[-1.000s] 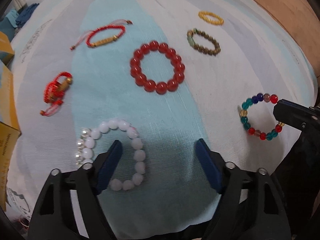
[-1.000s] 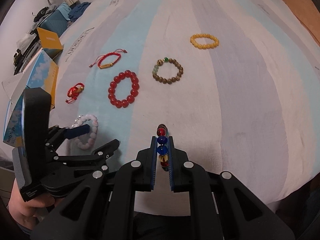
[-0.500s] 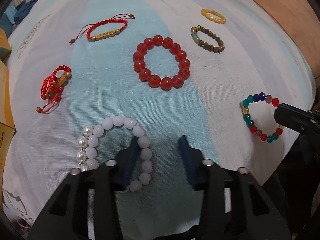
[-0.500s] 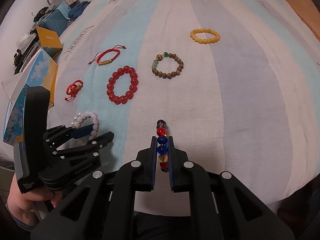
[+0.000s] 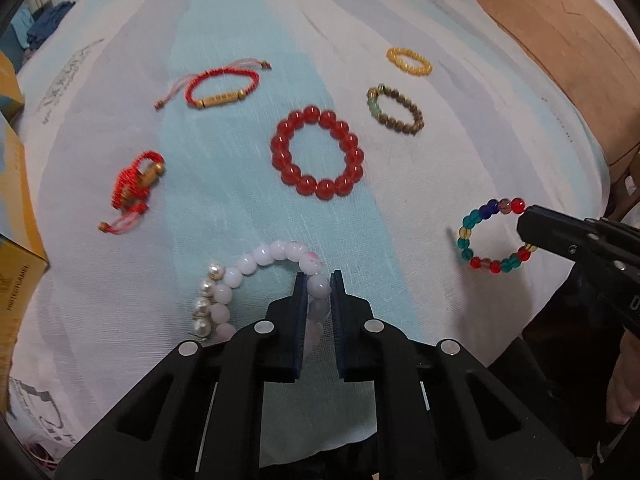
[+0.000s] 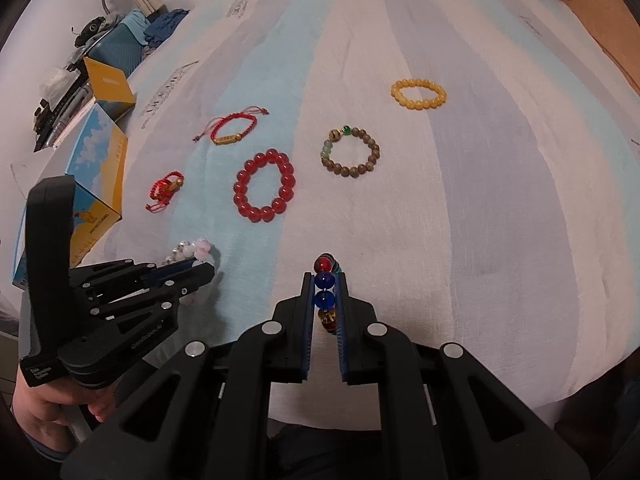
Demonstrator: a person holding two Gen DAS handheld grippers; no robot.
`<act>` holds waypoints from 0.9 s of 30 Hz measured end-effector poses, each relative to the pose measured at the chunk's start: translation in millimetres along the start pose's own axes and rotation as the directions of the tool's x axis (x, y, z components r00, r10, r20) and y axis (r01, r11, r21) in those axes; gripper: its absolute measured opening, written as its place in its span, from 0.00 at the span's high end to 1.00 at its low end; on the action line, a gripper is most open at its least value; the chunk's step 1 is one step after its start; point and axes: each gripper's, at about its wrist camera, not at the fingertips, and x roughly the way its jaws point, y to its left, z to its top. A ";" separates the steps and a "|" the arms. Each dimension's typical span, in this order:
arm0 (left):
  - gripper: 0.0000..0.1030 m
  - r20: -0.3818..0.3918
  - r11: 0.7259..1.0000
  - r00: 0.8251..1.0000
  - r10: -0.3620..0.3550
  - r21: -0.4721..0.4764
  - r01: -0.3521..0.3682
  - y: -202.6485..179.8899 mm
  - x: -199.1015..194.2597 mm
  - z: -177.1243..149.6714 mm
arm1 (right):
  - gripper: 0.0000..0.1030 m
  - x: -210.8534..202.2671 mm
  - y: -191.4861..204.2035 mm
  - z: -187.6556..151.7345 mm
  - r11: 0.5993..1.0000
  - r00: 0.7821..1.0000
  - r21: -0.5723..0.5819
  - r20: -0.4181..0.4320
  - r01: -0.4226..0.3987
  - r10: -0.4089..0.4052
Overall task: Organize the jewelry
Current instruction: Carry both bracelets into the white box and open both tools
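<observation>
A white bead bracelet (image 5: 256,258) with a few pearls lies on the striped cloth (image 5: 460,152). My left gripper (image 5: 319,280) has its jaws closing on one white bead at the bracelet's right side, and the pads press on it. The right gripper (image 6: 325,280) is shut on a multicoloured glass bead bracelet (image 6: 322,263), gripped edge-on. In the left wrist view that bracelet (image 5: 475,263) hangs as a ring from the right gripper (image 5: 528,220). From the right wrist view the left gripper (image 6: 202,270) sits low at the left over the white bracelet (image 6: 192,246).
On the cloth lie a red bead bracelet (image 5: 280,148), a brown bead bracelet (image 5: 400,124), a yellow one (image 5: 408,66), a red cord bracelet (image 5: 224,98) and a knotted red cord (image 5: 134,184). Yellow-blue boxes (image 6: 96,160) stand at the left; a wooden edge (image 5: 560,40) runs at the right.
The left gripper's jaws went from wide open to closed on a white bead, and it rose a little with that side of the bracelet. The right gripper kept still.
</observation>
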 end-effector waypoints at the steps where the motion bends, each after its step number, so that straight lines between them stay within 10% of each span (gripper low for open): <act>1: 0.90 0.004 1.000 1.000 0.000 0.000 0.000 0.1 -2.9 0.8 | 0.91 -1.7 1.5 0.4 1.000 1.000 -0.002 0.004 -0.001 0.001; 27: 0.90 0.163 0.996 0.986 0.026 -0.085 -0.012 54.0 -124.0 21.1 | 0.91 -60.1 103.3 42.5 0.990 0.992 -0.132 0.107 -0.046 0.060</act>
